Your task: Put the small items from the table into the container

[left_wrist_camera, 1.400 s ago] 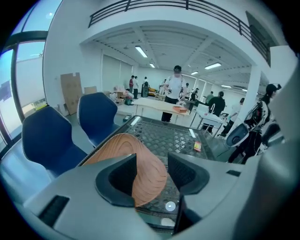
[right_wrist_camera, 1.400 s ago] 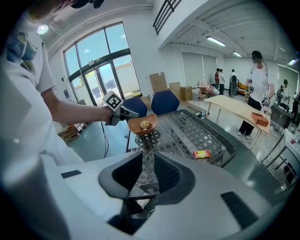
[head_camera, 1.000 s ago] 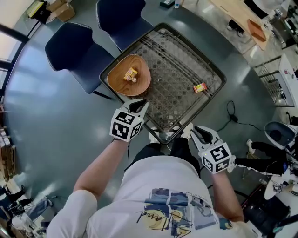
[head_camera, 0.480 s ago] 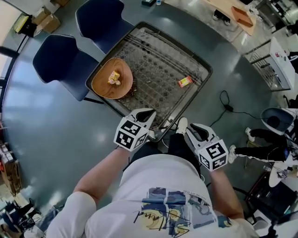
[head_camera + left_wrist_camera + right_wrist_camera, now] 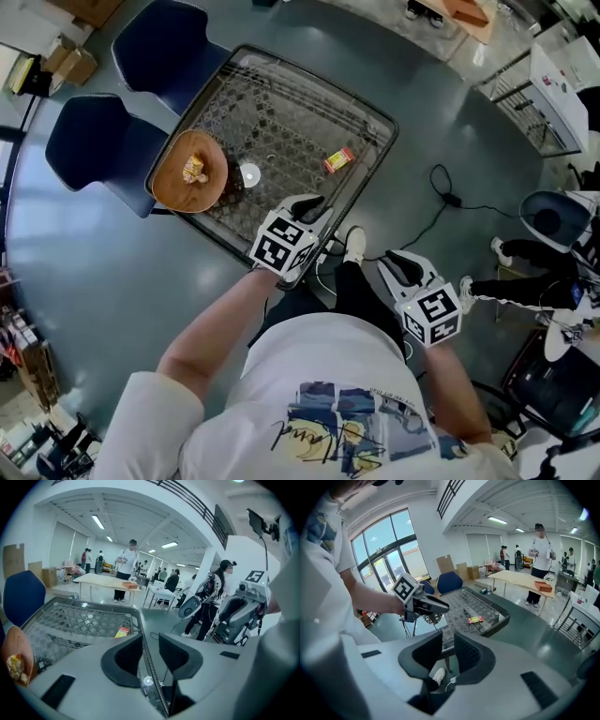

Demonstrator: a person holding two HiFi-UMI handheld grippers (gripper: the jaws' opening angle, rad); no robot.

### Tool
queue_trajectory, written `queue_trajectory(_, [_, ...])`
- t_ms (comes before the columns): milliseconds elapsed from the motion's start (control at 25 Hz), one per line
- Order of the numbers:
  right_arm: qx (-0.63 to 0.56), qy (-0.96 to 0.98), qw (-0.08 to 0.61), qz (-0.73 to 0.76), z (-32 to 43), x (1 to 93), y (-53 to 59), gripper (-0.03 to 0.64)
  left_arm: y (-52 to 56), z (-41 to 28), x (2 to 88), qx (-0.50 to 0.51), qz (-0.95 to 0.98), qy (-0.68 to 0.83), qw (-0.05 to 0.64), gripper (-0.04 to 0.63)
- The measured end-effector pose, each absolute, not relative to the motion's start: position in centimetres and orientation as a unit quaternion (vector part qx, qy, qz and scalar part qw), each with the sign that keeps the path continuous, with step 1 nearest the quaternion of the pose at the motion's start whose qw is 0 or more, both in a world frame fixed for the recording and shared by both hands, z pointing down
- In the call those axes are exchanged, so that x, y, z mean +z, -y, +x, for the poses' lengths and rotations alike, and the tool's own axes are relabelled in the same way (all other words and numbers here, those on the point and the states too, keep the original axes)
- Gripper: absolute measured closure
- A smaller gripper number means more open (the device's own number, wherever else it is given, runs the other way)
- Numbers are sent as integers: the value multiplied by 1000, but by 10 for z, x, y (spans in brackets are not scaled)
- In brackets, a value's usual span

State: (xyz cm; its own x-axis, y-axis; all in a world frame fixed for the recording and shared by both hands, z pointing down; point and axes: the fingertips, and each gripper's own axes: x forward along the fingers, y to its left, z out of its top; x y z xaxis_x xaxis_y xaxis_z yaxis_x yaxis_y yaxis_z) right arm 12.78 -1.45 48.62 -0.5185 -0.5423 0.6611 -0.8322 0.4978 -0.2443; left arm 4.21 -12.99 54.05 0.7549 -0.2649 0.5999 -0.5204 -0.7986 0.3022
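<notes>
While the left gripper (image 5: pixel 314 204) hangs over the near edge of the wire table (image 5: pixel 281 94), its jaws are opening with nothing between them. The right gripper (image 5: pixel 396 260) is off the table, jaws a little apart, empty. A yellow snack (image 5: pixel 195 171) lies in the wooden bowl (image 5: pixel 167 192) at the left. An orange packet (image 5: pixel 338 160) lies on the table, well to the right. Only the gripper views show people (image 5: pixel 125 569) by far tables.

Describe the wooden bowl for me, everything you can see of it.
The bowl is round, shallow and brown, wood by its look, and sits upright at the left corner of the mesh table, beside a blue chair. One small yellow packet lies inside it. A dark patterned thing lies close at its right; whether they touch is unclear.
</notes>
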Motion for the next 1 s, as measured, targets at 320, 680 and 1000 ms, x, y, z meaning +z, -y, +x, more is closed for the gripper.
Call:
queue_trajectory(320, [296, 815, 263, 423, 183, 495, 28, 535, 199, 78, 628, 377, 867, 251, 209, 430])
queue_trajectory(680, [316, 807, 278, 415, 241, 511, 40, 535, 245, 100, 699, 464, 827, 255, 188, 373])
queue_trajectory(1000, [322, 808, 282, 405, 265, 517, 60, 535, 253, 107, 721, 492, 809, 249, 201, 373])
